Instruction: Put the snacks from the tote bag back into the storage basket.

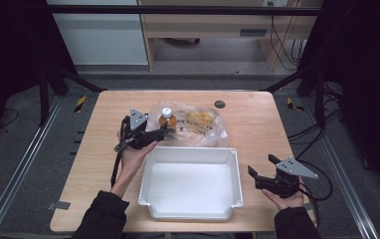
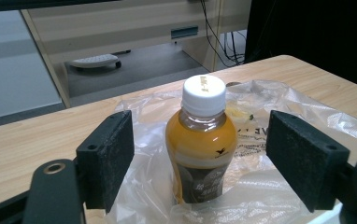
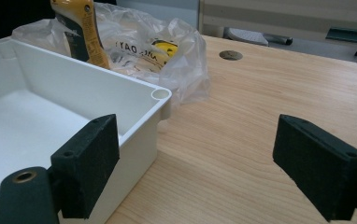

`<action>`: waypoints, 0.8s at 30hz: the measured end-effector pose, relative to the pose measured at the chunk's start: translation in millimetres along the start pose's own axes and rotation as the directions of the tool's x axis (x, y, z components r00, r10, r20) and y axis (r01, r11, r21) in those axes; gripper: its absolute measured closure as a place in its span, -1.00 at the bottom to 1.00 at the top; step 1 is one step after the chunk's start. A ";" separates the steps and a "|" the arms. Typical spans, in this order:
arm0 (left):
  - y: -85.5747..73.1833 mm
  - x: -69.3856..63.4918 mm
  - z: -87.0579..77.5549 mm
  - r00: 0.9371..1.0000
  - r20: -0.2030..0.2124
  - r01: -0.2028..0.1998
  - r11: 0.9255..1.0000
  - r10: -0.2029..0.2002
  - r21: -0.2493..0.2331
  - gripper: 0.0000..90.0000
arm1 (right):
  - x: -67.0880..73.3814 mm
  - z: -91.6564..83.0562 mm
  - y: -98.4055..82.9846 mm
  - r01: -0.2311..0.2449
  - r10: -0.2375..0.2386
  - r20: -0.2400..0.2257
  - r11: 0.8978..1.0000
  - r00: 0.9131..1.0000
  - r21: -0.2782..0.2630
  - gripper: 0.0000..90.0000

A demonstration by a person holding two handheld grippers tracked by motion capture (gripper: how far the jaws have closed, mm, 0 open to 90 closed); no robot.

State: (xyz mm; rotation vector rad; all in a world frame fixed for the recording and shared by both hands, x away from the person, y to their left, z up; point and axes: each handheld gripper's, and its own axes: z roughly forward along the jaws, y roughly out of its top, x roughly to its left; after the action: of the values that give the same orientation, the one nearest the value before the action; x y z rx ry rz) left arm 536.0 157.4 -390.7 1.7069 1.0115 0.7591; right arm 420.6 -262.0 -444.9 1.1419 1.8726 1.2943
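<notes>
A small bottle (image 2: 201, 144) of orange drink with a white cap (image 1: 166, 111) stands upright on a clear plastic bag (image 1: 198, 124) behind the white bin (image 1: 190, 181). My left gripper (image 1: 160, 133) is open, and the bottle stands between its two pads (image 2: 106, 156) without touching either. My right gripper (image 1: 261, 170) hangs open over bare wood to the right of the bin, nothing between its pads (image 3: 319, 161). In the right gripper view the bin's near corner (image 3: 160, 94) lies at the left, with the bag (image 3: 167, 51) and the bottle's lower part (image 3: 81, 28) beyond it.
Yellow packaged goods (image 1: 201, 117) lie inside the bag. A round grommet hole (image 1: 220, 104) sits in the tabletop near the far edge. Metal frame legs (image 1: 46, 89) flank the wooden table (image 1: 262, 124). A person's forearms enter from the bottom.
</notes>
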 end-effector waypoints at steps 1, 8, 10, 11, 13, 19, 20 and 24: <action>0.0 0.0 0.0 1.000 0.000 0.000 1.000 0.000 0.000 -0.48 | 0.0 0.0 0.0 0.000 0.000 0.000 1.000 1.000 0.000 -0.67; 4.6 -0.8 7.1 1.000 -0.006 -0.006 1.000 0.005 -0.001 -0.47 | 0.0 0.1 0.1 -0.001 0.001 -0.003 1.000 1.000 0.000 -0.66; 5.3 -1.1 9.1 1.000 -0.008 -0.010 1.000 0.010 0.001 -0.46 | 0.1 0.1 0.1 -0.001 0.001 -0.004 1.000 1.000 0.000 -0.66; 5.3 -1.1 9.1 1.000 -0.008 -0.010 1.000 0.010 0.001 -0.46 | 0.1 0.1 0.1 -0.001 0.001 -0.004 1.000 1.000 0.000 -0.66; 5.9 -1.4 10.9 1.000 -0.008 -0.009 1.000 0.009 -0.003 -0.44 | 0.1 0.1 0.1 -0.001 0.001 -0.005 1.000 1.000 0.000 -0.66; 6.9 -0.9 15.8 1.000 -0.004 -0.011 1.000 0.011 -0.005 -0.39 | 0.0 0.3 0.0 -0.001 0.001 -0.006 1.000 1.000 0.000 -0.66; 6.9 -0.9 15.8 1.000 -0.004 -0.011 1.000 0.011 -0.005 -0.39 | 0.0 0.3 0.0 -0.001 0.001 -0.006 1.000 1.000 0.000 -0.66; 5.7 -0.9 19.6 1.000 -0.008 -0.018 1.000 0.018 -0.003 -0.37 | 0.3 0.6 0.0 -0.004 0.004 -0.009 1.000 1.000 0.002 -0.66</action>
State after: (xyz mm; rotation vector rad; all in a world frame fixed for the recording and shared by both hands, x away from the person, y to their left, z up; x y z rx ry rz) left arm 553.7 147.3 -391.8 1.7139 1.0016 0.7792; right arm 420.9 -261.5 -445.1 1.1432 1.8791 1.3019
